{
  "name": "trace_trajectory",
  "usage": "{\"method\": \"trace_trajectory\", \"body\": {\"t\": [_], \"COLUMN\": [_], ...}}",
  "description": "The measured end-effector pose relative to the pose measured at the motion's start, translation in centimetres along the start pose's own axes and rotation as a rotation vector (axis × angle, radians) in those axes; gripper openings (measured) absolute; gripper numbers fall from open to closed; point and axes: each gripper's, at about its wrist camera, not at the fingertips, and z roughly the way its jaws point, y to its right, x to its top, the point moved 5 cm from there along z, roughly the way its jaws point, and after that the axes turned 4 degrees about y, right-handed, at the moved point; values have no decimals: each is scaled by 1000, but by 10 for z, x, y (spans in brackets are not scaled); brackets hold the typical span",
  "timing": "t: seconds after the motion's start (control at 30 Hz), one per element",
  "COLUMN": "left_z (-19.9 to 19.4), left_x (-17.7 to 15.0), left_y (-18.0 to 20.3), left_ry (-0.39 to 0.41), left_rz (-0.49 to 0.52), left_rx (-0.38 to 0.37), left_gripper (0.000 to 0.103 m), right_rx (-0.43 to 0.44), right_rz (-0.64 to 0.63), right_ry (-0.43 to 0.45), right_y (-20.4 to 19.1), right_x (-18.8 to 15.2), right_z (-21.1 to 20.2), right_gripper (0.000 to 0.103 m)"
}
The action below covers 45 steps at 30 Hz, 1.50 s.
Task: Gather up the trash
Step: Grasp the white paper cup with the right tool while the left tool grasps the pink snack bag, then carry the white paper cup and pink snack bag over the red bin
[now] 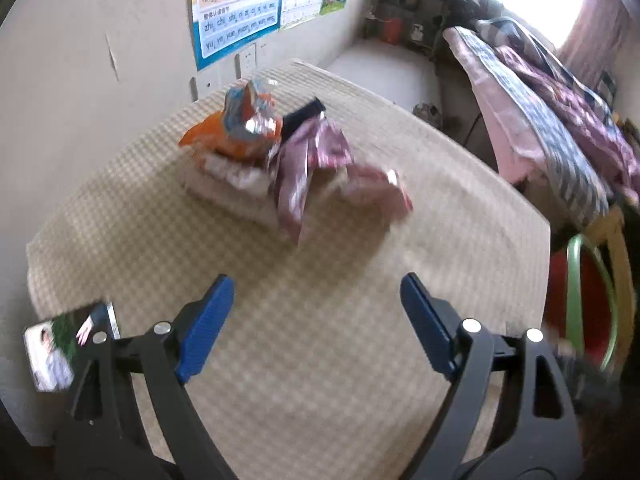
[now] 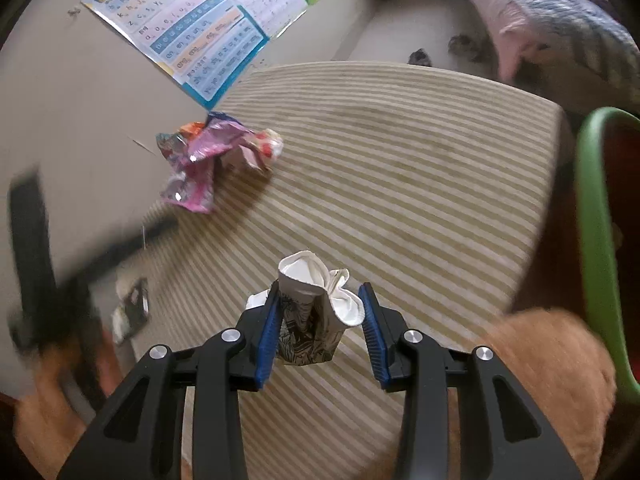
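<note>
crushed cup (image 2: 316,312) between right gripper (image 2: 320,332) pads, wrapper pile (image 2: 212,160) far left on table (image 2: 400,180), bin (image 2: 600,240) right

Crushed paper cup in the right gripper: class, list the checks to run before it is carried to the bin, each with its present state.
1. Crushed black-and-white printed paper cup between the right gripper pads: ok.
2. Both pads pressing the cup: cannot tell; only one visibly touches.
3. Green-rimmed red bin within view: ok.
4. Left gripper open, empty: ok.
5. Pile of crumpled orange and pink foil wrappers collected from the striped table: not ok.
</note>
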Motion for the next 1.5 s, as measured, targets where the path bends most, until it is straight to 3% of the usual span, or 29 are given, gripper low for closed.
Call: {"method": "trace_trajectory", "body": {"t": [0.2,0.3,0.37,0.47,0.57,0.8,0.97,1.07,1.1,1.17,1.27,1.33,1.5], "left_z": [42,60,61,49,30,-13,-24,-26,-27,-31,-39,-38,-15], "left_x": [46,49,47,36,18,-37,-68,-79,-80,-77,-65,-57,-47], "left_y": [4,2,-2,-9,-10,0,10,15,15,16,21,27,36], "left_ry": [-28,-83,-95,-90,-81,-107,-151,-156,-152,-127,-66,-40,-65], "left_rz": [57,68,55,33,62,96,86,110,124,132,148,177,230], "left_rx": [94,111,115,91,68,-27,-78,-60,-49,-38,-39,-44,-9], "left_gripper": [79,58,35,20,12,9,8,12,15,39,59,67,70], "right_rx": [5,7,10,14,14,9,10,13,15,17,23,28,36], "right_rz": [25,-1,-12,-11,-7,-19,-15,-10,-9,-6,5,13,17], "right_ry": [14,2,4,1,-4,-10,-7,-11,-11,-8,-10,-11,-10], "right_y": [7,5,4,5,5,3,3,3,3,2,5,7,8], "right_x": [1,-2,-2,-2,-2,-2,-2,-1,-2,-2,-2,-2,-3], "right_z": [0,3,4,4,5,8,8,9,8,8,9,8,7], "right_gripper": [37,37,37,38,38,38,38,38,38,38,38,38,38]}}
